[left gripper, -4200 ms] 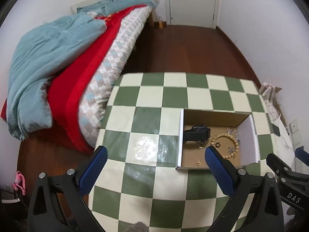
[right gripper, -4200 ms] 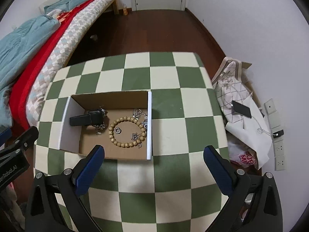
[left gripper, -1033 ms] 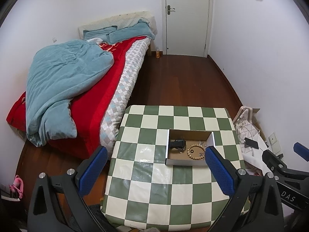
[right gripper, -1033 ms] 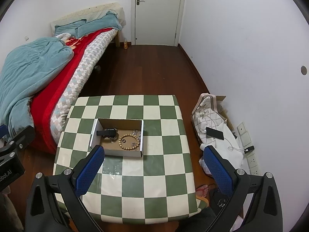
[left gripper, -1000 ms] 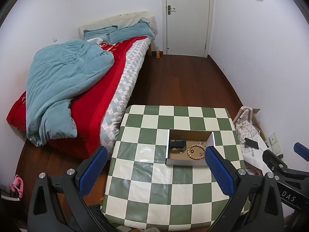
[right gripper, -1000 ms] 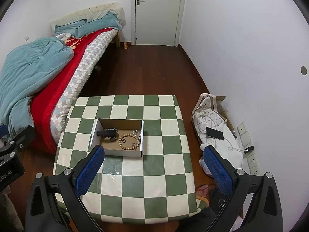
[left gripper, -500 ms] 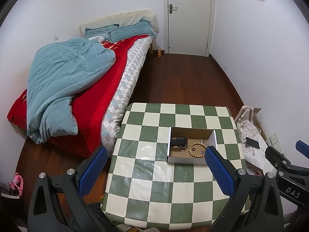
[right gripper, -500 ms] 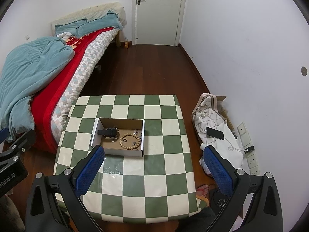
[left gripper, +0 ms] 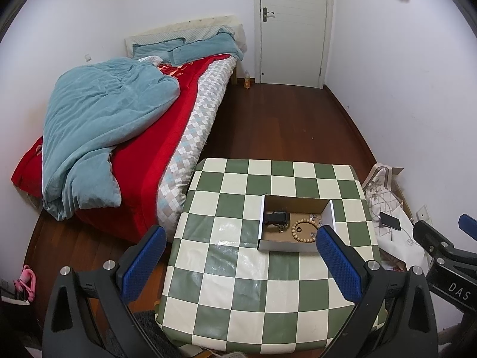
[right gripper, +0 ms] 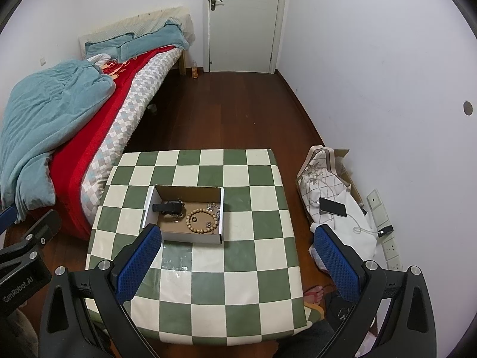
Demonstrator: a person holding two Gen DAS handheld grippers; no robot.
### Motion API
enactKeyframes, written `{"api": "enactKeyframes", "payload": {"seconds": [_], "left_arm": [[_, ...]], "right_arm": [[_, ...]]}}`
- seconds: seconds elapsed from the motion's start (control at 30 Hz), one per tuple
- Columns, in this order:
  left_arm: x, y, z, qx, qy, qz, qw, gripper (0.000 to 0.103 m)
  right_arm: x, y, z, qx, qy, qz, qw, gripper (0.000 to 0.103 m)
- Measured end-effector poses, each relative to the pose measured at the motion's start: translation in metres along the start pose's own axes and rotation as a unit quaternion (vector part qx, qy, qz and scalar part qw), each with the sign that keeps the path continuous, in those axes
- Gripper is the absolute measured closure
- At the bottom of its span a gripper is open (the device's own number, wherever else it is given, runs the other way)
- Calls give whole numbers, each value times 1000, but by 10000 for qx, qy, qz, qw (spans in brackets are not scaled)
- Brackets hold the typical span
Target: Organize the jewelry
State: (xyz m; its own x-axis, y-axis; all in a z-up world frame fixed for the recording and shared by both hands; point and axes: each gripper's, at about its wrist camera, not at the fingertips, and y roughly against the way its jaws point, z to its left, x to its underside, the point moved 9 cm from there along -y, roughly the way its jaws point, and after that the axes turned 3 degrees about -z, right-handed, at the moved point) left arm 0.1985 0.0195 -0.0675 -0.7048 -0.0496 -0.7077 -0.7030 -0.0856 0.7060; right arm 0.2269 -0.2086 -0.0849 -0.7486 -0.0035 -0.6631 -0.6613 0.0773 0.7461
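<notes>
**Both tongs wide and empty, high above the jewelry box**

The bed fills the room to the left of the table, its red cover half under a blue quilt. The table wears a green and cream checked cloth, and everything that matters sits on it. To the table's right, on the floor, lie a bag and a phone.

On the table, toward its far right part, stands the open cardboard box. All the jewelry I can make out is inside it; nothing lies loose on the cloth that I can see.

The left gripper hangs well above the table, jaws spread wide, holding nothing. The right gripper is the same: fully apart, empty, high over the table's near edge.

Inside the box, a black watch lies at the left. It looks stiff at the case, and I'd pinch it across the strap. The bead bracelet sits in the middle, a wooden loop, light, likely to roll; take one side of the ring between the pads. At the right, small silver chains are tangled, too fine to tell apart from here. They look limp and slippery, apt to slide off the pads, so pinch a bunched part low against the box floor.
</notes>
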Motion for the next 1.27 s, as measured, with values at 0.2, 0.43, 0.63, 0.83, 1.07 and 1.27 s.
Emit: {"api": "enactKeyframes", "payload": {"seconds": [0.2,0.43,0.63,0.83,1.07,1.27], "left_arm": [[0,2,1,-6,21,-30,10000,0],[-2,6,4,-47,31,-78,10000,0],[-5,9,4,-61,34,-142,9999,0],[-5,10,3,-61,29,-158,9999,0],[-6,11,3,-69,28,-159,9998,0],[-7,15,3,-38,45,-193,9998,0]], "right_arm": [[1,1,1,-16,-29,5,10000,0],[1,1,1,-46,-38,11,10000,0],[1,4,4,-36,-45,-7,10000,0],[-1,8,4,-50,-71,-28,10000,0],[-5,12,3,-49,-80,-67,9999,0],[-4,13,2,-58,-85,-63,9999,0]]}}
